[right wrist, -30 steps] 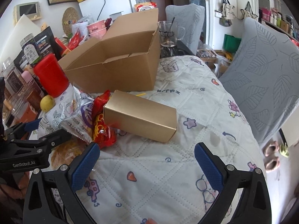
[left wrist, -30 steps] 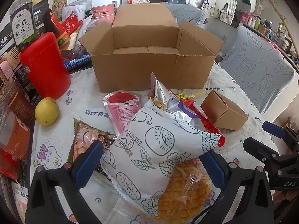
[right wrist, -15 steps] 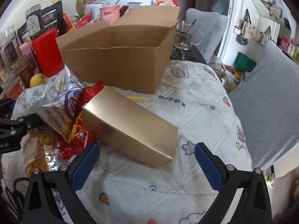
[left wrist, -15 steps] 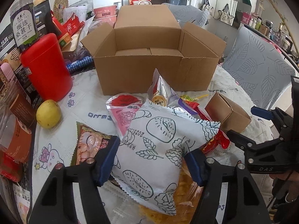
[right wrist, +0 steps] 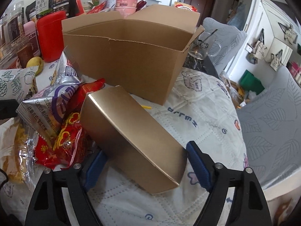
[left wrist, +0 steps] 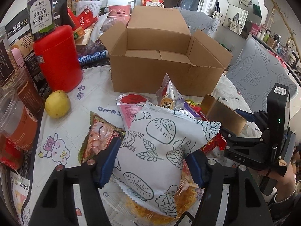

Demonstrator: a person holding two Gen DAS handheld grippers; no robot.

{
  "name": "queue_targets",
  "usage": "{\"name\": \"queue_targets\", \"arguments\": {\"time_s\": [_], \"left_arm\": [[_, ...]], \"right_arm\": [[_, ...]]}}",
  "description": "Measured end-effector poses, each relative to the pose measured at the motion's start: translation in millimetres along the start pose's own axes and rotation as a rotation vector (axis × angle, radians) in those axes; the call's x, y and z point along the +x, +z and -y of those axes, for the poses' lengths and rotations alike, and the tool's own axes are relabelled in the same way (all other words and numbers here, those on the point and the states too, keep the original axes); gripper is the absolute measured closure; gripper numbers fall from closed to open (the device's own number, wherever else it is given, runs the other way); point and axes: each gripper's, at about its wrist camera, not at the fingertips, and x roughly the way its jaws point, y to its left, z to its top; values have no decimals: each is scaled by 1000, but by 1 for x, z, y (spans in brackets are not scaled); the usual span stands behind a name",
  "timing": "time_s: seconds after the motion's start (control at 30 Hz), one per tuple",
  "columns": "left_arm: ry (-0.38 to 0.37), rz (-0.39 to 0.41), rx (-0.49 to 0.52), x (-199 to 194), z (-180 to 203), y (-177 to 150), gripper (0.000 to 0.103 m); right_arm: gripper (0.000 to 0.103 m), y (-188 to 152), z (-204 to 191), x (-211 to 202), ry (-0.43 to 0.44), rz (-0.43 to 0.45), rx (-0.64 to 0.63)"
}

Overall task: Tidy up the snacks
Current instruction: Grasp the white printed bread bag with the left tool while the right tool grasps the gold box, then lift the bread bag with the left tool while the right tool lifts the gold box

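An open cardboard box (left wrist: pixel 165 71) stands at the back of the table; it also shows in the right wrist view (right wrist: pixel 131 56). My left gripper (left wrist: pixel 152 163) is shut on a white snack bag (left wrist: pixel 158 150) printed with bread drawings, lifted off the pile. My right gripper (right wrist: pixel 148 165) is shut on a gold carton (right wrist: pixel 131 131), tilted up off the cloth; the carton also shows in the left wrist view (left wrist: pixel 223 114). A pink packet (left wrist: pixel 129 107), a silver packet (left wrist: pixel 167 94), a red wrapper (right wrist: pixel 65 137) and a shrimp-print bag (left wrist: pixel 97 135) lie between the grippers.
A red canister (left wrist: pixel 56 60), jars and packets crowd the left edge. A yellow fruit (left wrist: pixel 56 103) lies by the canister. A waffle snack bag (left wrist: pixel 150 207) lies under the white bag. A glass mug (right wrist: pixel 203 45) stands behind the box. A grey chair (left wrist: pixel 259 75) is on the right.
My left gripper closed on the white bag and lifted it. My right gripper moved forward to the gold carton, closed on it and tilted it up.
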Motion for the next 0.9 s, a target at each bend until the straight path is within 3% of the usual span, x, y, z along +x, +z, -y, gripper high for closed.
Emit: {"name": "queue_targets", "arguments": {"time_s": [0.07,0.2,0.6,0.9], "left_arm": [[-4,-1,-5,0,-2,0,36],[-11,2,-10,-1,-2,-1,36],[-29,41,-24,-22,-3,-9,36],[-32,51,-21,-34,-3,-17,36]], "right_arm": [[46,-1,1,1,-10,-7,8],[53,-5,7,2,31,-3,56],[59,-15,12,-36,120,80,189],[60,-42,-2,-49,178,30,216]]}}
